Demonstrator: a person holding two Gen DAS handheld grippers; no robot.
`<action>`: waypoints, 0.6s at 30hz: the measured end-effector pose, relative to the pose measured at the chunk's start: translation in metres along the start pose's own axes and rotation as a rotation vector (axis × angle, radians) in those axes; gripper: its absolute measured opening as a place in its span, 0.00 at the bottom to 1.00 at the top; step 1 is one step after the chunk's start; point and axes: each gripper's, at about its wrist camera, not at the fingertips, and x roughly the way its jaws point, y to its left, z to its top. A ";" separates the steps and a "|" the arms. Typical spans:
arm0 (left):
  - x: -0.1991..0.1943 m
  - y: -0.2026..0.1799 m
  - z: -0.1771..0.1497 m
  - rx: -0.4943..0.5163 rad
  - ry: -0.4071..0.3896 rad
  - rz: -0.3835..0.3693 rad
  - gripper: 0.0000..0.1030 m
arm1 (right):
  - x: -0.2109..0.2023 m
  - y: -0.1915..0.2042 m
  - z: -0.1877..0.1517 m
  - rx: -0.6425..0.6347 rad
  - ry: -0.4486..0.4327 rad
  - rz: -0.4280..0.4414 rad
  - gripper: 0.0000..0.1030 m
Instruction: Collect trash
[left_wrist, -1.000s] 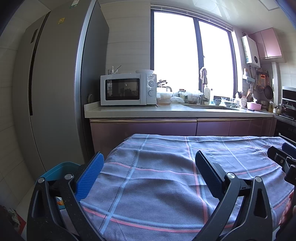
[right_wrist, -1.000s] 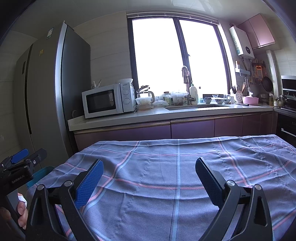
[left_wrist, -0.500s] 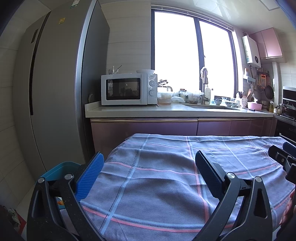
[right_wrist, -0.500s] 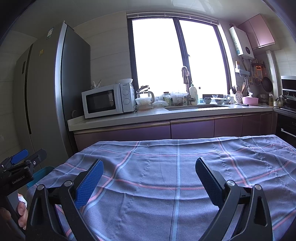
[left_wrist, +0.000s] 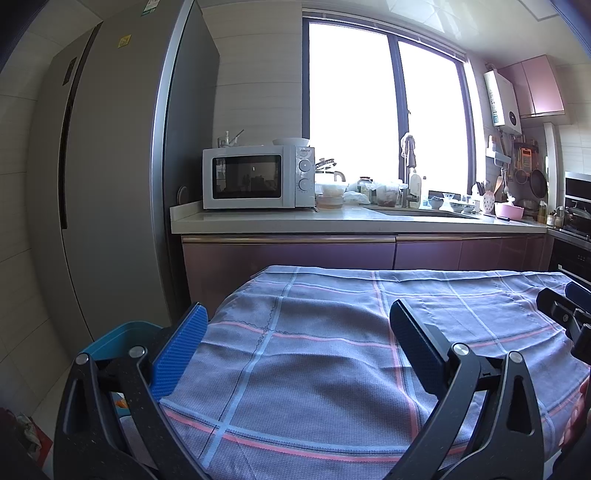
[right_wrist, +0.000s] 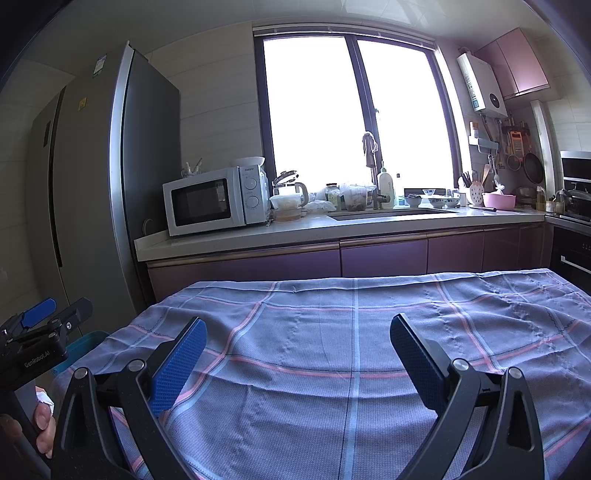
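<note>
From the left wrist, the left hand-held gripper (left_wrist: 295, 347) gapes wide and empty over a checked cloth (left_wrist: 332, 332); a blue bin (left_wrist: 122, 336) sits just left. From the right wrist, the right hand-held gripper (right_wrist: 297, 350) likewise gapes empty above the cloth; no trash is visible.

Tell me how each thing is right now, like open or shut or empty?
left gripper: jaws open, holding nothing
right gripper: jaws open, holding nothing
tablecloth: spread flat, nothing lying on it
teal bin: open top, beside the table
microwave: door shut
fridge: doors shut
</note>
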 end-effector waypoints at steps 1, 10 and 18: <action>0.000 0.000 0.000 0.000 0.000 0.000 0.95 | 0.000 0.000 0.000 0.000 -0.001 0.000 0.93; 0.001 0.000 -0.001 0.001 -0.001 0.000 0.94 | 0.000 0.001 0.000 0.002 -0.003 -0.004 0.93; 0.001 -0.001 -0.001 0.006 -0.001 0.000 0.94 | -0.001 0.001 0.000 0.002 -0.004 -0.007 0.93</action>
